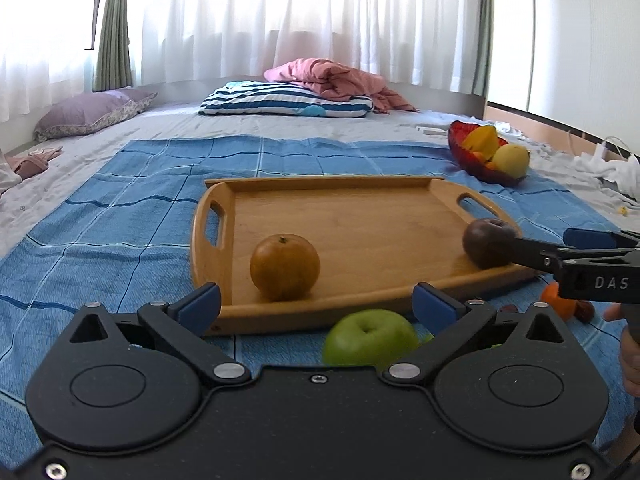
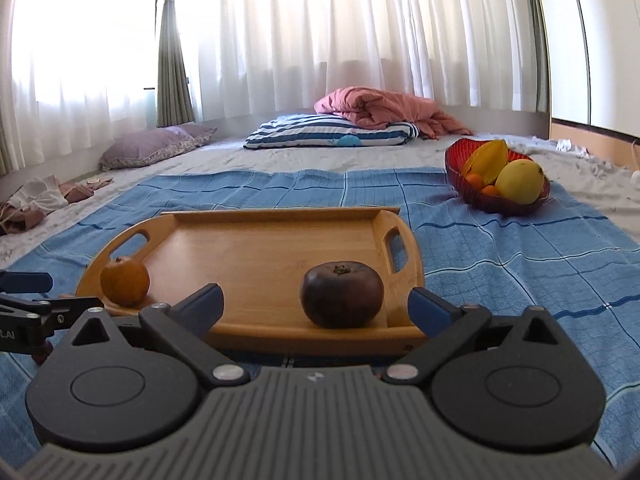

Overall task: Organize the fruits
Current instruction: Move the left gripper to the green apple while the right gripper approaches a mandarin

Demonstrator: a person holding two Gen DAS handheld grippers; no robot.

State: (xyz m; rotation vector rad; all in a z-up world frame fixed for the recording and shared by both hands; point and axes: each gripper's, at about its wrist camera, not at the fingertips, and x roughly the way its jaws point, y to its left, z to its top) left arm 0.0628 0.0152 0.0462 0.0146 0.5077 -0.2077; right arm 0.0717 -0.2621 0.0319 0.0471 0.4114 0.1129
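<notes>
On the left side of the rectangular wooden tray with cut-out handles [image 1: 360,216], close to its near rim, a round orange fruit [image 1: 285,267] is seen standing with its stem end up. The tray is laid on a blue checked cloth [image 1: 120,216] spread over the bed. The left gripper [image 1: 316,304] is held low in front of the tray with its jaws spread wide and nothing between them; a green apple [image 1: 370,338] is seen on the cloth just below and in front of them, outside the tray. Further right, a dark purple-brown round fruit [image 2: 342,294] is placed on the tray near its right front corner. The right gripper [image 2: 316,306] is held just before this fruit, its jaws wide apart and empty. At the far right, a red glass bowl [image 2: 456,172] holding a yellow starfruit, a yellow-green round fruit and small orange fruits is set on the cloth, well apart from the tray.
</notes>
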